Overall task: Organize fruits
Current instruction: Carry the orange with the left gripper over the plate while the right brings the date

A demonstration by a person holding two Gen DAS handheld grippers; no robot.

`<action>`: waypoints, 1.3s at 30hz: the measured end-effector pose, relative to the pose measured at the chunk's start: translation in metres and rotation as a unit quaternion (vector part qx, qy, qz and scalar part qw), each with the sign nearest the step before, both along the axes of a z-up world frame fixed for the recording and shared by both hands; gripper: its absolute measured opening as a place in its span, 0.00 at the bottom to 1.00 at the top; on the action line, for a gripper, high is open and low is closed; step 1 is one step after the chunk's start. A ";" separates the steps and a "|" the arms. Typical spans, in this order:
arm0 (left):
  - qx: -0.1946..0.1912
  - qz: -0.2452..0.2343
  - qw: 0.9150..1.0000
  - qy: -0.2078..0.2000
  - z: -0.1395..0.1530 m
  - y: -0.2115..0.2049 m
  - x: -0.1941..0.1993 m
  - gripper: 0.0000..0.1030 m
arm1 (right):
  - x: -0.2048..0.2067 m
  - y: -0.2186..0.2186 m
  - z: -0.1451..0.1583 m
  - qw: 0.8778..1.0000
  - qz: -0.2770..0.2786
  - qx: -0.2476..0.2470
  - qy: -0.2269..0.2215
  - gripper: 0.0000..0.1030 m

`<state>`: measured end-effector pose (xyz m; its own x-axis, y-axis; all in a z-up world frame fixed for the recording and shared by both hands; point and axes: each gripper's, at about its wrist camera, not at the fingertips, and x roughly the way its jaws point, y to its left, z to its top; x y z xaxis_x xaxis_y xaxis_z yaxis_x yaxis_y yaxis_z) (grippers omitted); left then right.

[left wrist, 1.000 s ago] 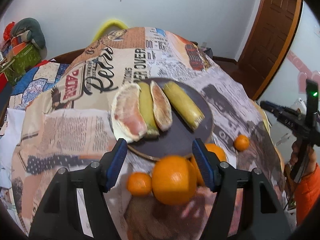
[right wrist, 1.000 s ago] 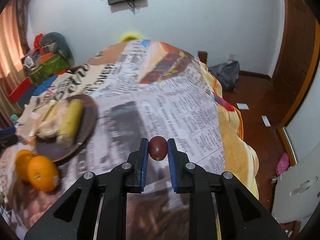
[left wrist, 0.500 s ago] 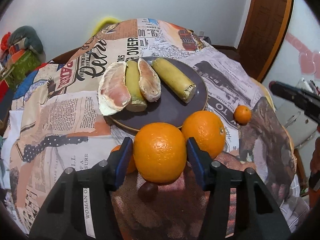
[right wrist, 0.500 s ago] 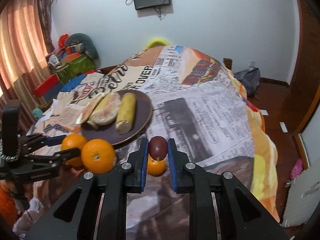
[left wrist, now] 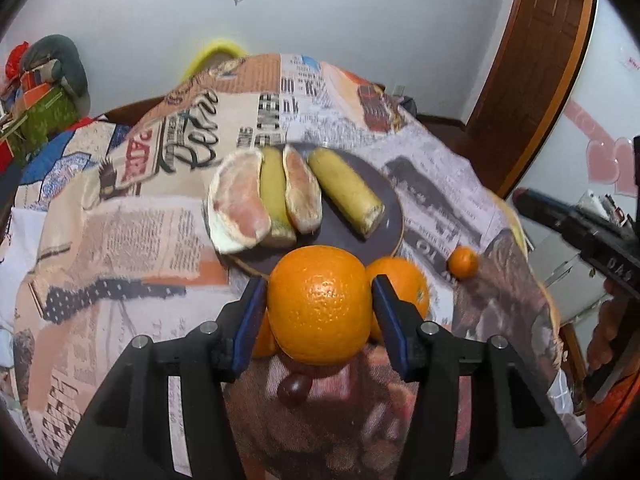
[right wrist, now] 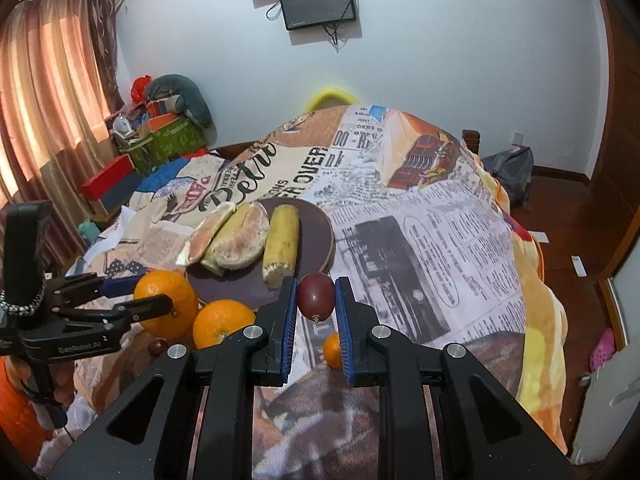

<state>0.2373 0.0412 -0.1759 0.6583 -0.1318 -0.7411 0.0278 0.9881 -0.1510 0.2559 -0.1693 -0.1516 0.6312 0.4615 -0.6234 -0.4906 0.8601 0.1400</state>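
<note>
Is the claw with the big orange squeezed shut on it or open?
Shut on it. The left claw has a blue pad pressed on each side of the big orange, seemingly lifted above the cloth.

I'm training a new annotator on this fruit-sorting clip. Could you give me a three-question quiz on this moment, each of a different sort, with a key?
1. True or false: the left gripper is shut on a large orange.
2. Multiple choice: what does the right gripper hold? A) a banana piece B) a small dark red fruit C) nothing
3. Fill in: the dark plate carries two pomelo segments and two pieces of ____.

Key: 1 true; 2 B; 3 banana.
</note>
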 end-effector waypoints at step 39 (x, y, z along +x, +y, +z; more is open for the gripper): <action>-0.037 -0.041 0.998 -0.006 -0.023 -0.006 0.099 0.54 | 0.086 0.047 -0.045 0.999 0.026 -0.005 0.044 0.17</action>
<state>0.3363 0.0355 -0.1993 0.6509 -0.2410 -0.7199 0.1112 0.9683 -0.2237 0.3416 -0.1223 -0.1963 0.5493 0.4847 -0.6807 -0.5202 0.8358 0.1754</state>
